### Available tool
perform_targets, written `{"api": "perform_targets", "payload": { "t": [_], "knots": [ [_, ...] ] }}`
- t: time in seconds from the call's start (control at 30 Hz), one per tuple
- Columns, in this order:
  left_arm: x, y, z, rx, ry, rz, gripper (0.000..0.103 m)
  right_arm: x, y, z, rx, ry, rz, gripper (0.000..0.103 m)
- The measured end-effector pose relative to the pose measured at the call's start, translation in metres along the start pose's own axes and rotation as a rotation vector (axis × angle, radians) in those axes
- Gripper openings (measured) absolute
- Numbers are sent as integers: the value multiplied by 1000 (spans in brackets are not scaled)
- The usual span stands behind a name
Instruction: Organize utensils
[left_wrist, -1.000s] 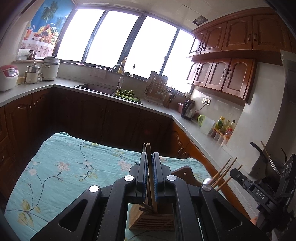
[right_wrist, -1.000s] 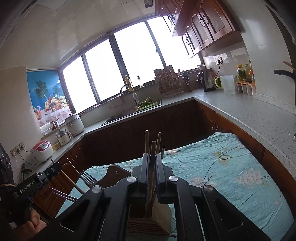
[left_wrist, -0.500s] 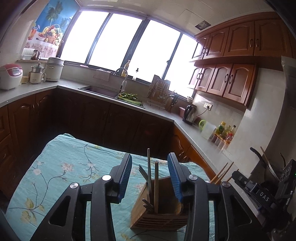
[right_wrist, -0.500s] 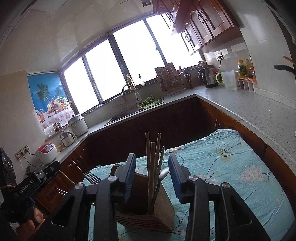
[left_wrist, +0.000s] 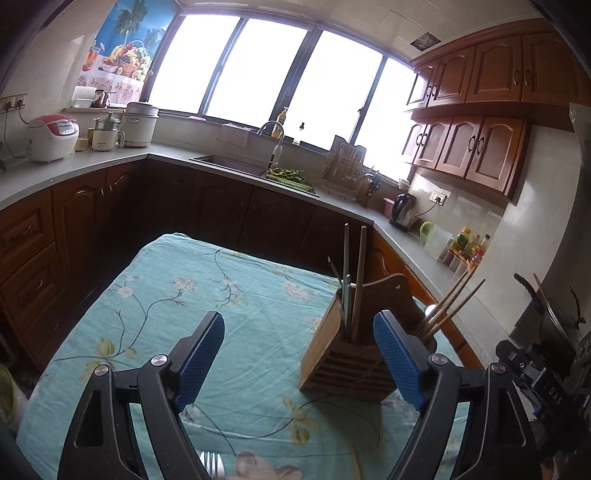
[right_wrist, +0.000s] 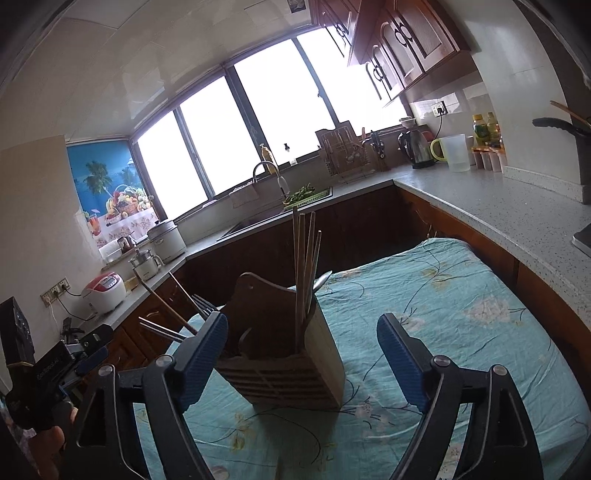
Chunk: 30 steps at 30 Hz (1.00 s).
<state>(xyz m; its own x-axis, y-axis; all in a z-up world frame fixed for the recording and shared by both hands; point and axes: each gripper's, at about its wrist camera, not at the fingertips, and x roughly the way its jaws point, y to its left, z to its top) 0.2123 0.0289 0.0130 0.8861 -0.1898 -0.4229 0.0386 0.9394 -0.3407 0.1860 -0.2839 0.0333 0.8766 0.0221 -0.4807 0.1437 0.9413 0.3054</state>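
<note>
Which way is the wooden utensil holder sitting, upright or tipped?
Upright: the wooden utensil holder rests flat-based on the floral tablecloth, chopsticks standing in it.

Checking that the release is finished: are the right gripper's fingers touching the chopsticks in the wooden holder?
Apart. In the right wrist view the right gripper is wide open, and the chopsticks stand in the wooden holder with open space to both fingers.

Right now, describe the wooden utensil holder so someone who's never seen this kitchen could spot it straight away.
Find the table with the teal floral tablecloth in the middle of the kitchen. On it stands the wooden utensil holder, a slatted block with a tall curved back panel. Chopsticks and a fork stick up from its compartments, and nothing else stands upright on the cloth.
</note>
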Motion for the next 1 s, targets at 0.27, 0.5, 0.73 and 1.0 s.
{"api": "perform_targets", "payload": {
  "t": [0.27,0.5,0.73,1.0],
  "knots": [
    [-49,2,-36,-2,87,27,84,-45,3,-49,-21,22,4,85],
    [-100,1,-55,36,102,30,84,-85,16,-73,-73,16,15,88],
    [-163,-12,-71,144,-23,30,100,-141,44,-78,-150,-107,37,103],
    [-204,-19,-125,233,-84,71,102,-161,63,-131,-314,-148,-38,103]
  ]
}}
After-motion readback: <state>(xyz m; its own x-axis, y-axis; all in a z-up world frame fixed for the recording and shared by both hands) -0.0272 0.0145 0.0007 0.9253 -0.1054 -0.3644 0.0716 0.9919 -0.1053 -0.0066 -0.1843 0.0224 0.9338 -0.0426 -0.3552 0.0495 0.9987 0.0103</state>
